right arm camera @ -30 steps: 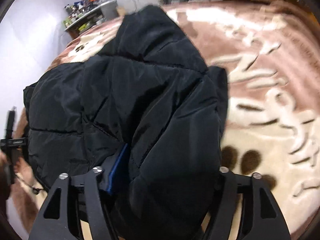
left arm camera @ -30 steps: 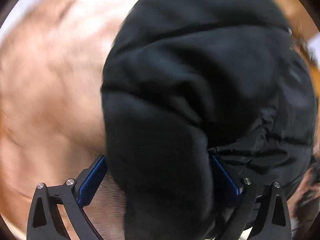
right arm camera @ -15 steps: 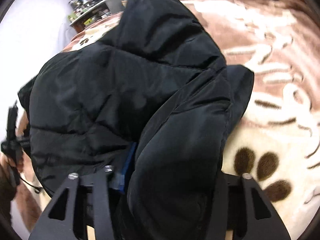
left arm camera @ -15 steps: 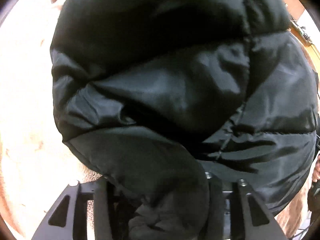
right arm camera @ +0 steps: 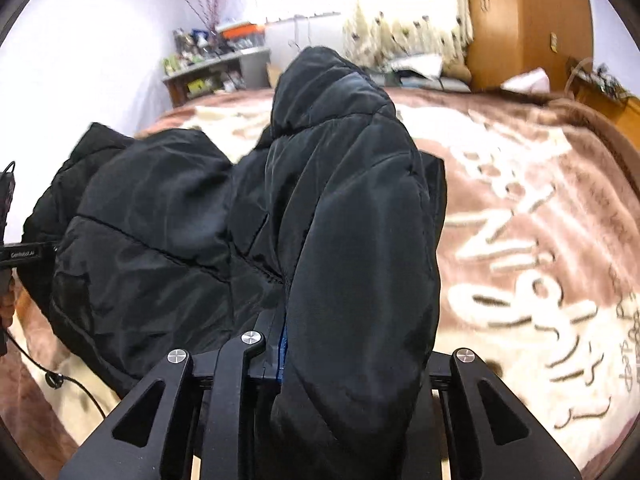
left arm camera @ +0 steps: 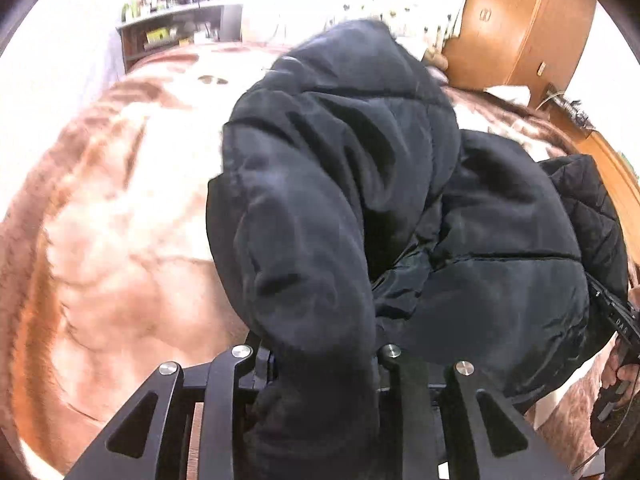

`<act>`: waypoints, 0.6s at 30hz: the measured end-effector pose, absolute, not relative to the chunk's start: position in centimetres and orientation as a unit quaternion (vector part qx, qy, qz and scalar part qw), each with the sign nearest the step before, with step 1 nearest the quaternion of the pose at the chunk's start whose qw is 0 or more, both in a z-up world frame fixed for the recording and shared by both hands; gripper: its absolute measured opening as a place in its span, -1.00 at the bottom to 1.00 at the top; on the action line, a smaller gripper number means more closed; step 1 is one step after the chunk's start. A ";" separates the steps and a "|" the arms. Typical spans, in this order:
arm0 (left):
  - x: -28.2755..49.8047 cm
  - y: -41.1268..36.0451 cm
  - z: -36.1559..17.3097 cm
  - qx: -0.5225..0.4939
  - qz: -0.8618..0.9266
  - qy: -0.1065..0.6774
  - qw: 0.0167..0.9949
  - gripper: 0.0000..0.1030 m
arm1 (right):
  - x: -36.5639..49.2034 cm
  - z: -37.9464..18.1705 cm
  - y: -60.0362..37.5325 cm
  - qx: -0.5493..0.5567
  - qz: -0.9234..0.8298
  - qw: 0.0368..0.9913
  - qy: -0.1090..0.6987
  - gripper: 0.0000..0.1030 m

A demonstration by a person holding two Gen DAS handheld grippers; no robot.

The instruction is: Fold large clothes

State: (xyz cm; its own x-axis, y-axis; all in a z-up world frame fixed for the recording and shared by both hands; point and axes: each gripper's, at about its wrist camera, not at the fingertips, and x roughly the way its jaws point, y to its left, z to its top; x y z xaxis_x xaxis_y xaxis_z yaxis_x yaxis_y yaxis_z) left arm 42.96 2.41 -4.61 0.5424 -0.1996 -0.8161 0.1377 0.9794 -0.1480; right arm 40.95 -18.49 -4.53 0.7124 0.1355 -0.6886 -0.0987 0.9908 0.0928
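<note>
a black puffer jacket (left arm camera: 400,208) lies heaped on a bed, over a brown and cream blanket (right arm camera: 540,220), with part of it raised toward both cameras. the left gripper (left arm camera: 320,364) is clenched on a thick fold of the jacket that bulges up between its jaws. the right gripper (right arm camera: 348,356) likewise grips a padded fold, a blue pad (right arm camera: 283,352) showing against the cloth. beyond the bed stand a cluttered shelf (right arm camera: 216,68) and a wooden wardrobe (right arm camera: 528,24).

My left view is badly overexposed, the window (left arm camera: 320,4) blown white. Both views are slightly blurred, with fisheye bending and dark corners.
</note>
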 end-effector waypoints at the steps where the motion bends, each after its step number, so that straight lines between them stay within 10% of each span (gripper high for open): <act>1: 42.6 3.1 -3.7 -0.027 -0.087 0.456 0.885 -0.48 | 40.6 -4.1 -18.1 0.027 0.070 0.927 0.368 -0.53; 18: 40.5 11.6 -7.4 -0.023 -0.003 0.477 0.878 -0.39 | 42.6 -7.7 -11.4 0.031 0.120 0.919 0.373 -0.50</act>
